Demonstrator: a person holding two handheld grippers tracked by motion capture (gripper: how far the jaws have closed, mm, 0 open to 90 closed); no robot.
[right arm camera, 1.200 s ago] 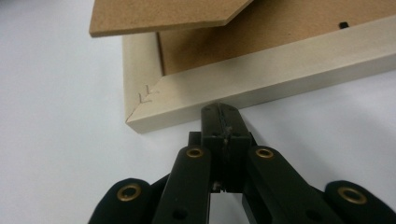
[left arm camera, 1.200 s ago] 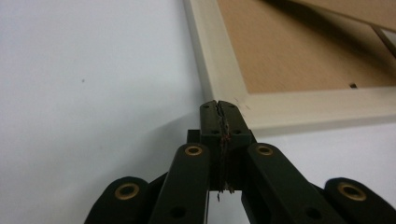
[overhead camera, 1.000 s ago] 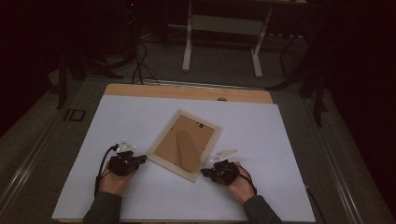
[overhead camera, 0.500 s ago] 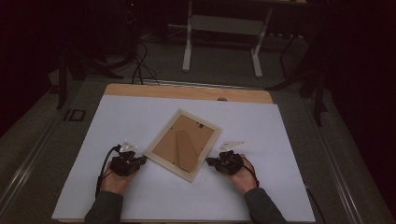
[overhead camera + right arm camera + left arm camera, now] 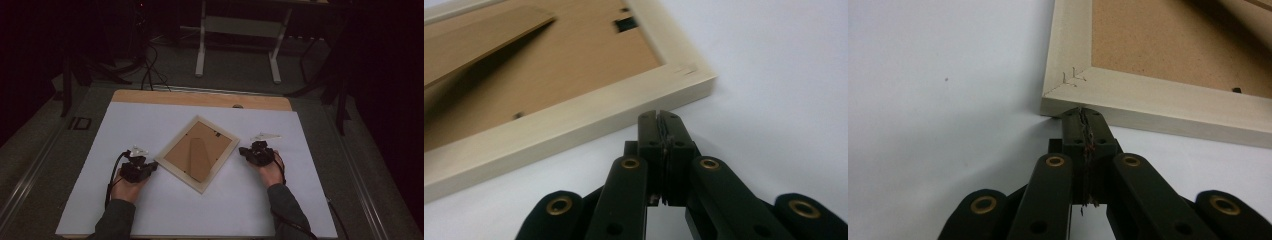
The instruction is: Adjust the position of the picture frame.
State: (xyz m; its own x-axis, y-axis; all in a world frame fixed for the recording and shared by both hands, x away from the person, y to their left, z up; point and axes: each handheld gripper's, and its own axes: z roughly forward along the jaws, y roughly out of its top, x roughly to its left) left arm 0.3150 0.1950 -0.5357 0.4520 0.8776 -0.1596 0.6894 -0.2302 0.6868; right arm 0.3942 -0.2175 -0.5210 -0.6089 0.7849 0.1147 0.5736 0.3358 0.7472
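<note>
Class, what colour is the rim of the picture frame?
Pale cream wood rim, clearest in the left gripper view.

A picture frame [image 5: 198,154] lies face-down on the white table [image 5: 310,200].

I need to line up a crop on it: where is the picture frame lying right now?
In the high view the picture frame lies back-up and turned at an angle mid-sheet on the white table cover, between the left gripper and the right gripper.

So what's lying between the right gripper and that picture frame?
Nothing but a short strip of bare white table cover. In the right gripper view, the shut right gripper points at the picture frame edge with a small gap left.
</note>
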